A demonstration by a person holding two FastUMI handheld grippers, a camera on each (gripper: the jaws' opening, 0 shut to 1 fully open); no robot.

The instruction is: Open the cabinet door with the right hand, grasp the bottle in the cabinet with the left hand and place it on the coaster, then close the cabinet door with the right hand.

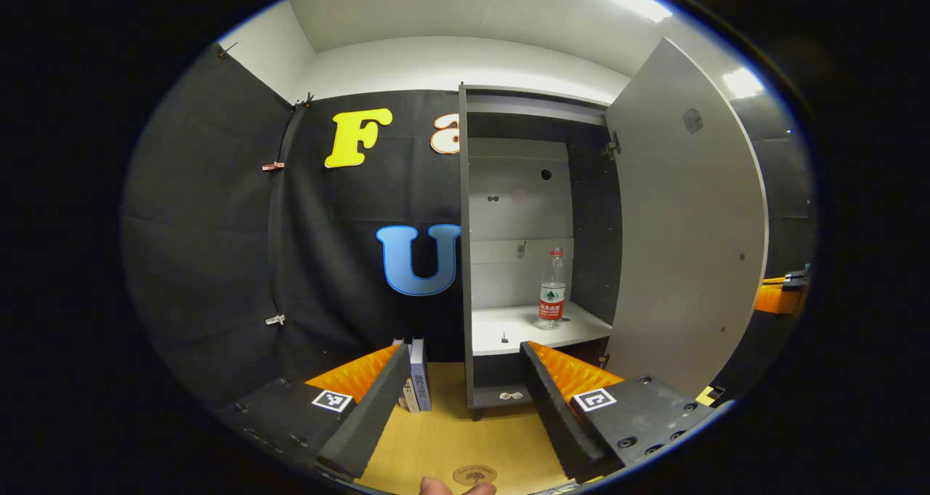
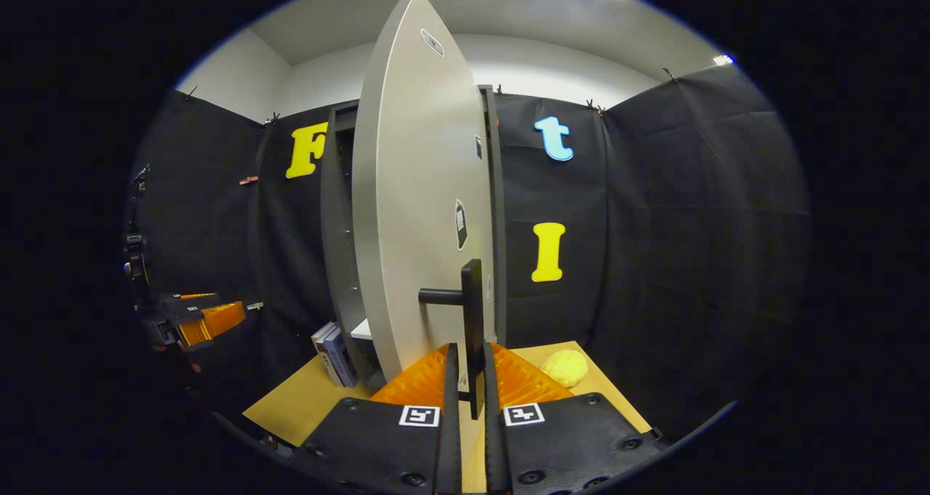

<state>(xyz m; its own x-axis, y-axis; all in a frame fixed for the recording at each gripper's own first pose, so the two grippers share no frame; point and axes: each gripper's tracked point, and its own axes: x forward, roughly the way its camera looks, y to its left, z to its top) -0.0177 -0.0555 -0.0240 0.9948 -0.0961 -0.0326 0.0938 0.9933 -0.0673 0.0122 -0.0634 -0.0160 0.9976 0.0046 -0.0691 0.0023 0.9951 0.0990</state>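
Note:
The grey cabinet (image 1: 501, 190) stands open, its door (image 1: 690, 226) swung out to the right. A clear water bottle (image 1: 552, 289) with a red label stands upright on the white shelf (image 1: 508, 328) inside. My left gripper (image 1: 465, 393) is open, well short of the shelf, with the bottle up ahead between its fingers' lines. A round brown coaster (image 1: 474, 475) lies on the wooden table just below it. In the right gripper view the door (image 2: 421, 204) is seen edge-on, and my right gripper (image 2: 471, 379) is shut on its black handle (image 2: 471, 313).
Books (image 1: 418, 375) stand on the wooden table (image 1: 458, 429) left of the cabinet, and show as books (image 2: 334, 353) in the right gripper view. A yellow lump (image 2: 565, 368) lies on the table right of the door. The left gripper (image 2: 200, 320) shows far left.

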